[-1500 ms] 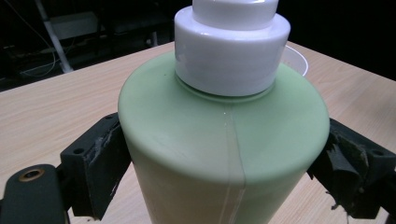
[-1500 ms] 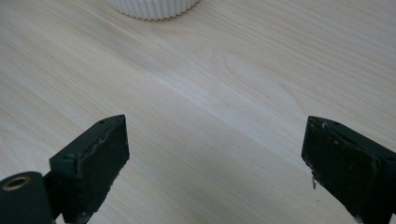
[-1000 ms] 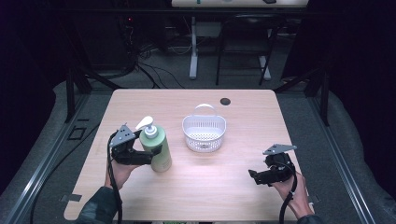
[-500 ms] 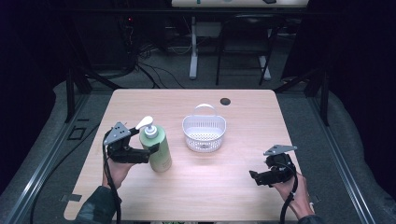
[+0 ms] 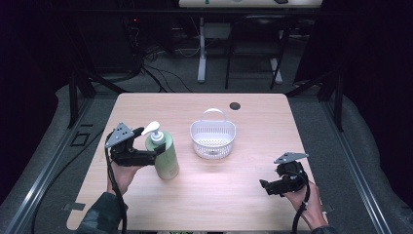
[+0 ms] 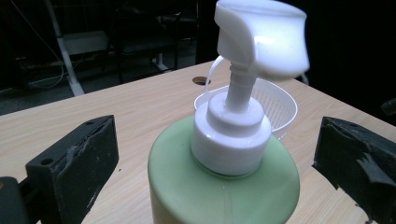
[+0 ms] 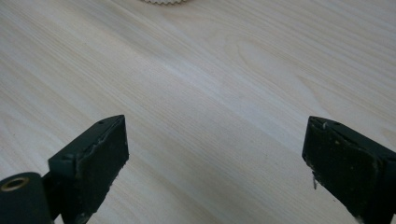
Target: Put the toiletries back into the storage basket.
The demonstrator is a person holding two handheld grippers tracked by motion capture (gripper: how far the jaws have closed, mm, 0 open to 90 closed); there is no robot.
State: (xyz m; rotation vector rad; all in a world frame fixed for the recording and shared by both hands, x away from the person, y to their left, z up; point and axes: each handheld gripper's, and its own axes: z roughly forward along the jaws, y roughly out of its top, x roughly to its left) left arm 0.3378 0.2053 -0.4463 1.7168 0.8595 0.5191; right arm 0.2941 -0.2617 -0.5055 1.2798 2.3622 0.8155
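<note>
One soap bottle stands upright toward the counter's left edge, its green body between the wide-open jaws of the left tongs without touching, while the right tongs, also open and empty, sit well apart near the front-right corner.

Bottle: base and lower body cut off by the bottom edge of the left gripper view; in the high view its left flank is hidden behind the left gripper.
Basket: near wall hidden behind the bottle's pump; in the right gripper view, a sliver of its rim cut by the top edge.
Dark disc beyond the basket: too small to identify.
Right gripper: jaw gap too small to read from above.
</note>
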